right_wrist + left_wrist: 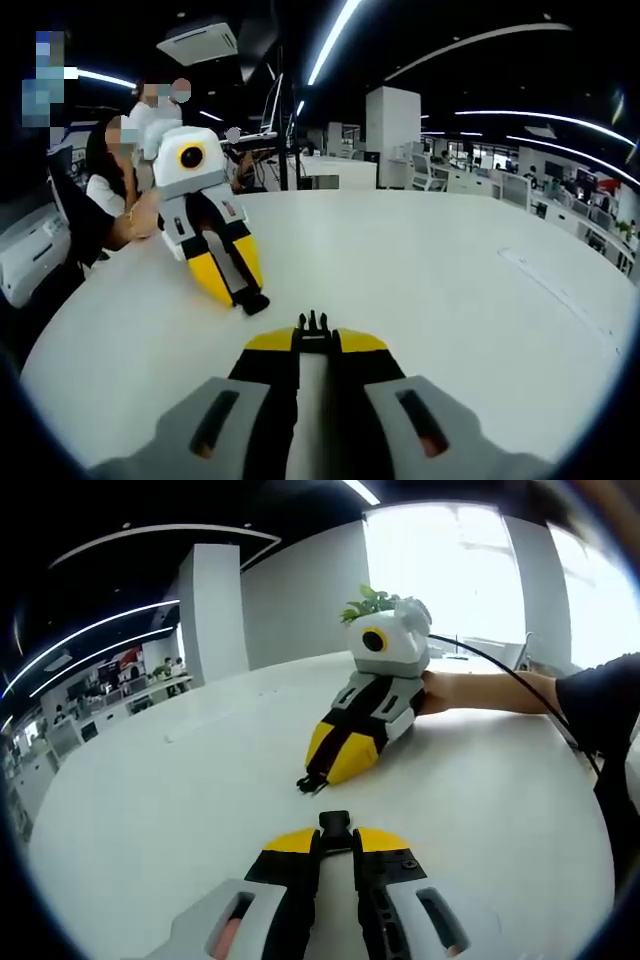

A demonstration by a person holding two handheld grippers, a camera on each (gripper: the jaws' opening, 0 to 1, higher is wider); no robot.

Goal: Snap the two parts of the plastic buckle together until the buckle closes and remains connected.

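My left gripper [335, 837] is shut on a black buckle half [335, 822], which sticks out just past its yellow tips. That gripper also appears across the table in the right gripper view [243, 290], with its buckle half [252, 301] at the tip. My right gripper [316, 342] is shut on the pronged black buckle half [315, 322]. In the left gripper view the right gripper [322, 770] rests low on the white table [150, 800], the pronged half [309, 781] at its tip. The two halves face each other with a gap of bare table between them.
A person's hand [440, 692] and sleeve [600, 695] hold the right gripper, with a black cable [500, 665] running along the arm. A green plant [372, 602] stands behind it. Seated people [105, 190], desks and a pillar [392, 125] lie beyond the table's edge.
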